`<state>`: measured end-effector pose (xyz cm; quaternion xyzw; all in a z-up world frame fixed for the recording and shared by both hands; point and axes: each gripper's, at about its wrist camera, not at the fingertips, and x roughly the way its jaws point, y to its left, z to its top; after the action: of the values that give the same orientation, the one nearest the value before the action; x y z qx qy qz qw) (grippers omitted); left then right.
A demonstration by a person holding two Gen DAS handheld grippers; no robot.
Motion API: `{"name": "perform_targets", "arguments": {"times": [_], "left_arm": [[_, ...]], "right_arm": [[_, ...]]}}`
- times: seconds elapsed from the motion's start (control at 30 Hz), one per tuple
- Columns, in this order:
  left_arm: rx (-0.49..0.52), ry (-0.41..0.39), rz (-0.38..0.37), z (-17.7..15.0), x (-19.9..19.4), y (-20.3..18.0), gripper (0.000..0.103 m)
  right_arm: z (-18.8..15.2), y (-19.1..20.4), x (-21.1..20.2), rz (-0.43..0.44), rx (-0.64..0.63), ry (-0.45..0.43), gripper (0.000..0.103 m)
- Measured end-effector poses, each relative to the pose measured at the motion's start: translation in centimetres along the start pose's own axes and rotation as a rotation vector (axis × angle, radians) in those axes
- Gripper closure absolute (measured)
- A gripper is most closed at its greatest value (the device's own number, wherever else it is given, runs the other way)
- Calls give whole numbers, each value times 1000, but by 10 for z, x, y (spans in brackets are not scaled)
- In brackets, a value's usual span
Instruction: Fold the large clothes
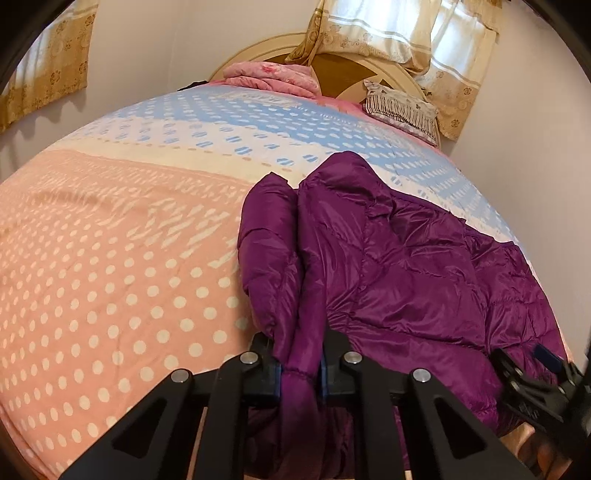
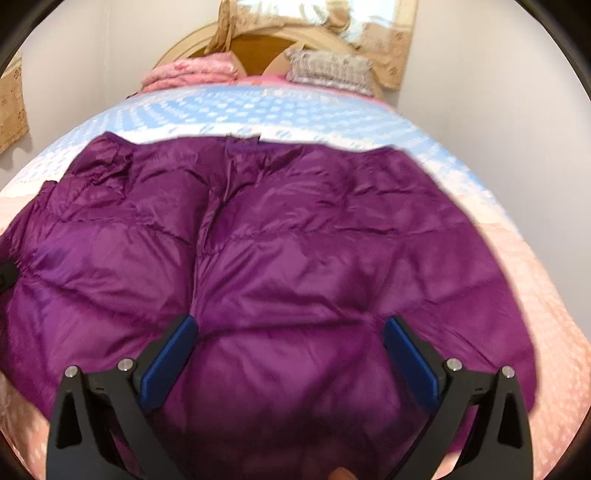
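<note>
Purple quilted down jacket [image 2: 280, 258] spread on a bed whose cover [image 1: 122, 266] is pink with white dots near the tools and blue-and-white patterned farther ahead. Left gripper [image 1: 301, 373]: jaws drawn nearly together and pinching a bunched fold of the jacket [image 1: 388, 280], apparently a sleeve end, which passes straight between the two blue pads [image 1: 277, 380] and hangs below them; the bulk of the garment lies ahead of this tool and to its right, with bare pink cover to its left. Right gripper [image 2: 291, 354]: jaws standing wide apart, blue pads [image 2: 168, 358] flanking a puffed panel of the jacket that lies directly beneath and ahead of the tool; the frame does not settle whether the pads touch the fabric, and nothing is pinched between them. From this tool the garment extends ahead and to both sides, its far edge meeting the blue part of the cover. In the left wrist view the right gripper [image 1: 535, 373] shows at the jacket's right edge. Beyond both tools, at the head of the bed: a folded pink blanket [image 1: 273, 77], a fringed pillow [image 1: 400, 107], a curved wooden headboard [image 1: 343, 70], and patterned curtains [image 1: 406, 33].
</note>
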<state>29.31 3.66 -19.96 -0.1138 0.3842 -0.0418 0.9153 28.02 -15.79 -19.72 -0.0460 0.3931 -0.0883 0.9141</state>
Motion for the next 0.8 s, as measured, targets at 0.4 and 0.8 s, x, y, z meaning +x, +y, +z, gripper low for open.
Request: {"name": "perform_targets", "arguments": {"times": [0.4, 0.8], "left_arm": [[-27, -28, -24, 6, -27, 10, 93], [68, -169, 140, 31, -119, 38, 93]], "right_arm": [[-23, 22, 6, 1, -65, 54, 2], [-16, 35, -68, 211, -175, -115, 4]]}}
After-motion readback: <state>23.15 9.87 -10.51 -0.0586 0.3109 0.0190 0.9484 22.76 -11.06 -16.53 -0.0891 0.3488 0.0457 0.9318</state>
